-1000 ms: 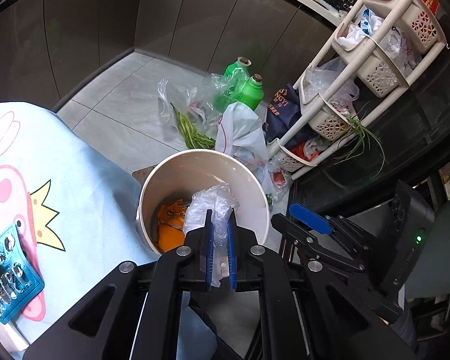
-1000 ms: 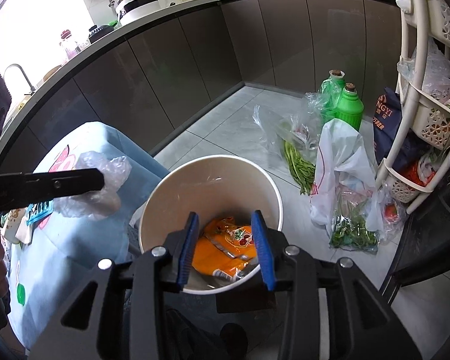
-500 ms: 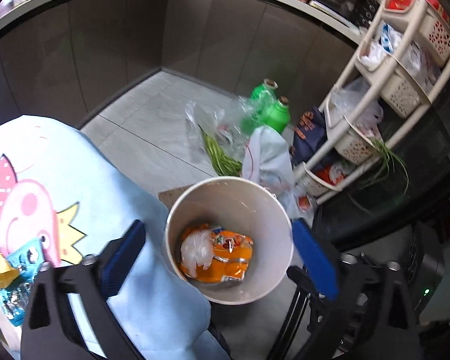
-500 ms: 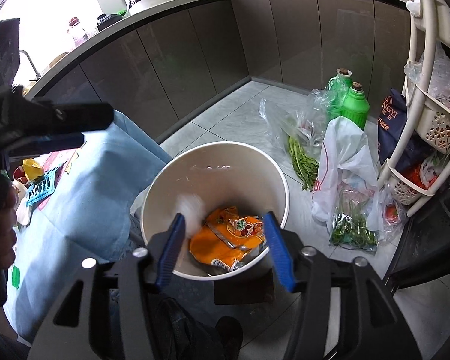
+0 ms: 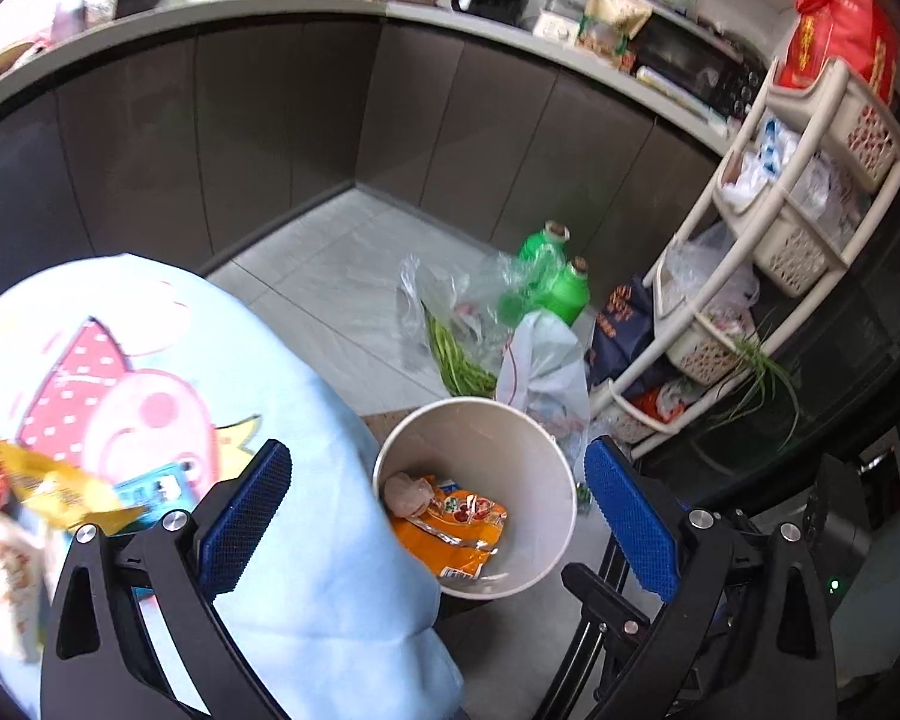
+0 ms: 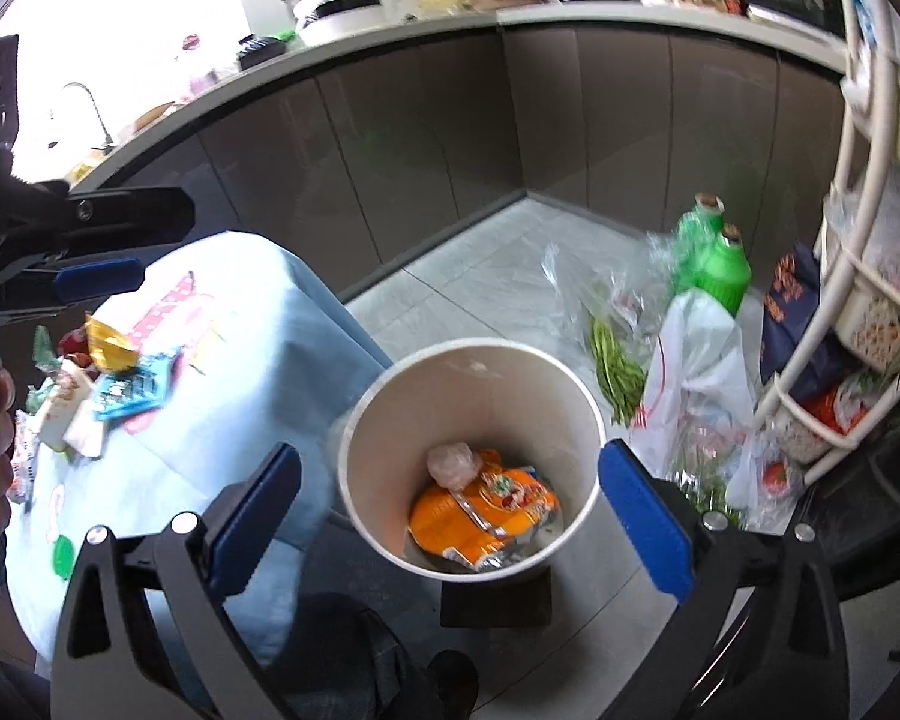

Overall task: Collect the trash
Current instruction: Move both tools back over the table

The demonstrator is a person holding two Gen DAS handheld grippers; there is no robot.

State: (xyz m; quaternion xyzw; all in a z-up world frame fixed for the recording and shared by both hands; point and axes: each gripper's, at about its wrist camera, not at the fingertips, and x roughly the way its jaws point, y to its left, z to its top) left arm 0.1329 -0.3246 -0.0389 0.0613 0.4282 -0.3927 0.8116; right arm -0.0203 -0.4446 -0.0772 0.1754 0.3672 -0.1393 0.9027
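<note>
Left claw (image 5: 444,516) and right claw (image 6: 450,516) are held wide, nothing gripped. Crumpled plastic (image 6: 453,464) and orange packet (image 6: 486,510) are seen inside bin (image 6: 474,360); wrappers (image 6: 111,372) are left on desk (image 6: 240,384). Risk: thin wrappers could be pinched together with the cloth, dragging it.

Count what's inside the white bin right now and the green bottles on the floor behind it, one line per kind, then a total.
Orange snack wrapper in the white bin: 1
Crumpled clear plastic bag in the bin: 1
Green bottles on the floor: 2
Total: 4
</note>
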